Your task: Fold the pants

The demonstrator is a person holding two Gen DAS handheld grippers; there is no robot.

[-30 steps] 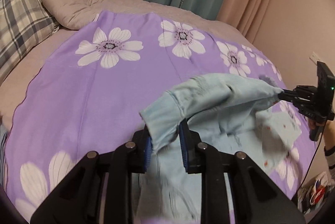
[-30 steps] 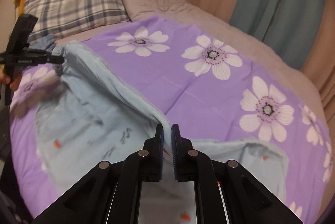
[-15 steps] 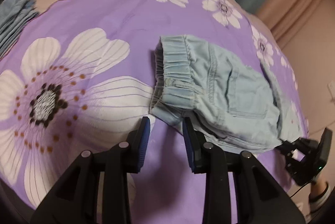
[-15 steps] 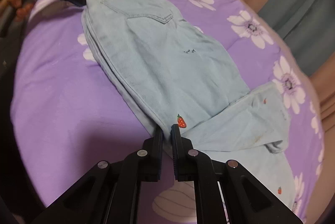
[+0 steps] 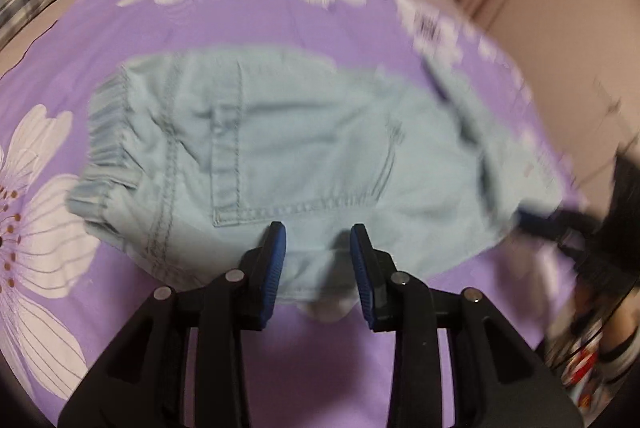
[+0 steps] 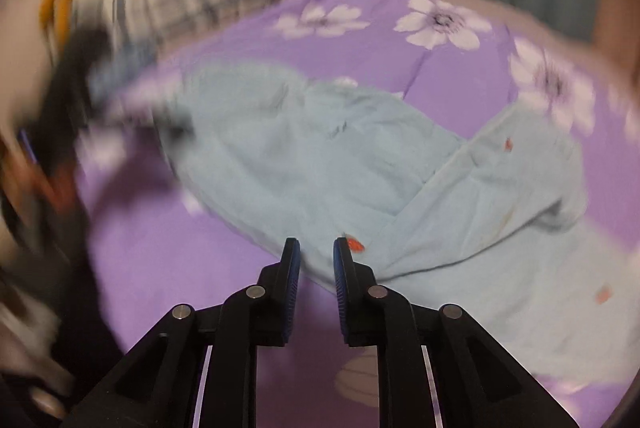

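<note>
Left gripper [image 5: 317,248] is spread apart over the near edge of the pants [image 5: 304,151], not pinching them. Right gripper [image 6: 316,256] is opening, jaws just off the fabric. Pants lie flat on the purple flowered bedspread [image 5: 248,11].

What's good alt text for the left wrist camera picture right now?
Light blue pants lie on a purple flowered bedsheet, elastic waistband at left, back pocket facing up. The left gripper stands open over their near edge; the picture is motion-blurred.
</note>
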